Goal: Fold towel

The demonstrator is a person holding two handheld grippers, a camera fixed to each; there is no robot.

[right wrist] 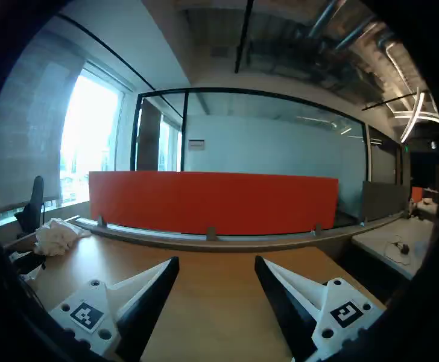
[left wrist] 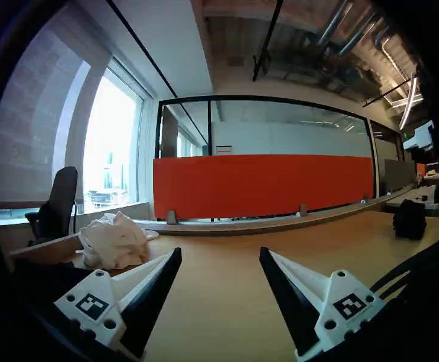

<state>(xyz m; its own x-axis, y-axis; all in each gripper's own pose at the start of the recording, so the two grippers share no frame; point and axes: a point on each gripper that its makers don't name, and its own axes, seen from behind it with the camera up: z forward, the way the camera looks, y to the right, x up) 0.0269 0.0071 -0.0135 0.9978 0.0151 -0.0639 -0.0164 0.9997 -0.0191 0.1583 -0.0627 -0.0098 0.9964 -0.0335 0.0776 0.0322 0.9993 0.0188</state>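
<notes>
The crumpled white towel (left wrist: 114,241) lies on the worktop (left wrist: 231,301) before the orange screen's (left wrist: 262,184) left end, just beyond the left tool's (left wrist: 219,250) left finger. The right tool (right wrist: 216,259) is well apart from it. Both tools gape wide, holding nothing.

The towel (left wrist: 114,240) is off-white, the surface (left wrist: 231,295) tan wood, the divider (left wrist: 262,184) behind it orange-red. The left tool (left wrist: 219,248) and right tool (right wrist: 216,258) are white, with black fingers (left wrist: 153,289) and black-and-white square markers (left wrist: 93,304).

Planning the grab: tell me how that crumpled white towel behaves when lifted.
The crumpled white cloth towel lies in soft bunches, so probably floppy and droopy. Likely light; should slide, not roll, on the smooth wooden desk.
</notes>
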